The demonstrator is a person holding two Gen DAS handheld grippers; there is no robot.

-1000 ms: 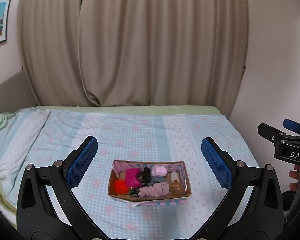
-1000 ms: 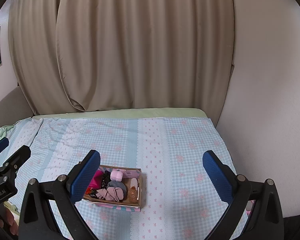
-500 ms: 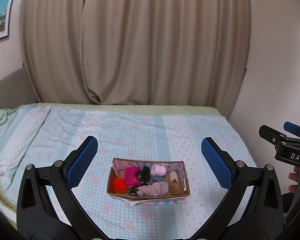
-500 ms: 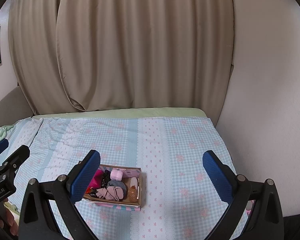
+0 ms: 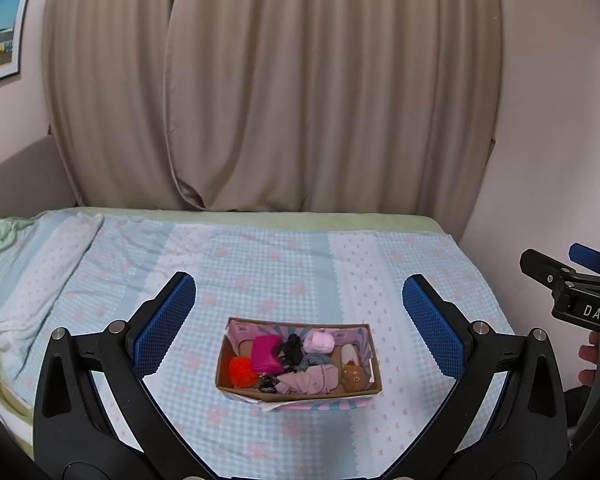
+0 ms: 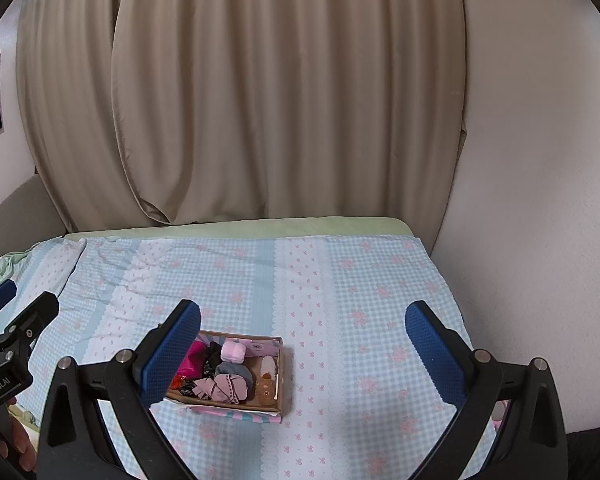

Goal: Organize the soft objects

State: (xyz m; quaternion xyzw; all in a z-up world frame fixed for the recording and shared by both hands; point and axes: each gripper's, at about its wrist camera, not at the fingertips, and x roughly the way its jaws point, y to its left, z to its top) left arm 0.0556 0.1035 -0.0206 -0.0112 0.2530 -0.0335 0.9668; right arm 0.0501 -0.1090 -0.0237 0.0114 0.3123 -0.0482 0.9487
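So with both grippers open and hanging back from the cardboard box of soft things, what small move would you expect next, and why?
Probably the left gripper eases down toward the cardboard box, since the box sits centred between its open fingers. The right gripper is also open, but the box lies off toward its left finger. Nothing is gripped yet; the pink roll on top looks easiest.

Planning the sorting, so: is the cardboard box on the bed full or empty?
Nearly full. The cardboard box holds a pile of soft items: a magenta pouch, an orange pom-pom, and a small brown bear.
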